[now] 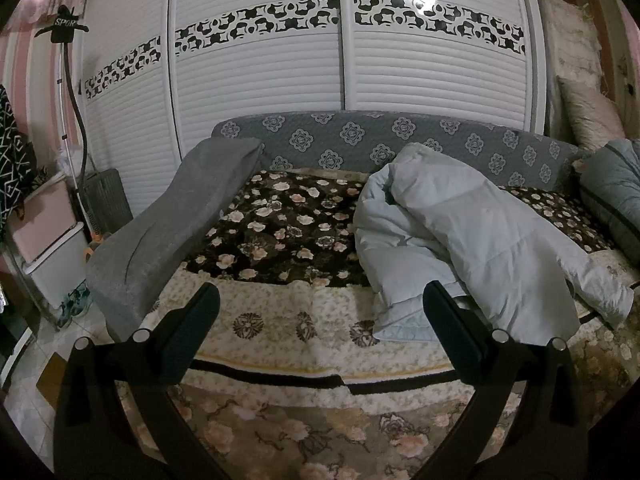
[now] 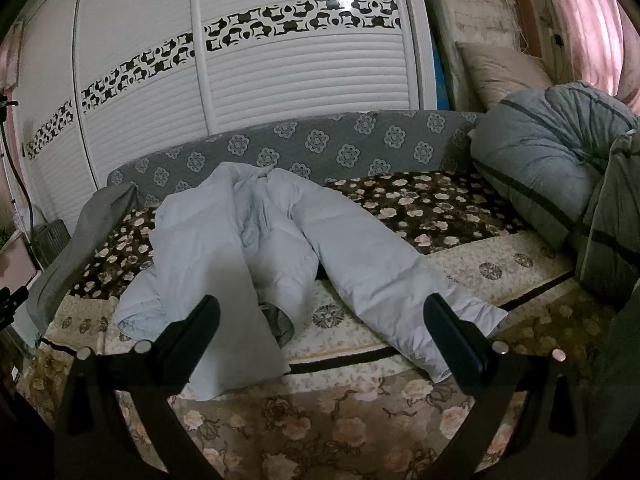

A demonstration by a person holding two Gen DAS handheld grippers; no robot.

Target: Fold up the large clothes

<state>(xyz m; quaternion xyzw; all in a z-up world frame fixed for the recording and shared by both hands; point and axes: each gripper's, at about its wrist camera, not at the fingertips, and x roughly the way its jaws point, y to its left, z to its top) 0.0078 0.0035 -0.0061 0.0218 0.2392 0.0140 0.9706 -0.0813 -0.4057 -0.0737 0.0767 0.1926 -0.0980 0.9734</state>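
A pale blue padded jacket (image 1: pixel 472 236) lies crumpled on the sofa's flowered blanket, right of centre in the left wrist view. In the right wrist view the jacket (image 2: pixel 260 248) is spread with both sleeves reaching toward the front edge. My left gripper (image 1: pixel 320 300) is open and empty, held in front of the sofa, its right finger (image 1: pixel 452 320) near the jacket's lower hem. My right gripper (image 2: pixel 320 312) is open and empty, its fingers just before the two sleeve ends.
The sofa has a grey patterned backrest (image 1: pixel 360 136) and a grey armrest (image 1: pixel 168 232) on the left. A grey quilted bundle (image 2: pixel 560 168) and a pillow (image 2: pixel 500 68) sit at the right. White wardrobe doors (image 1: pixel 260 72) stand behind. Storage boxes (image 1: pixel 48 248) are at the left.
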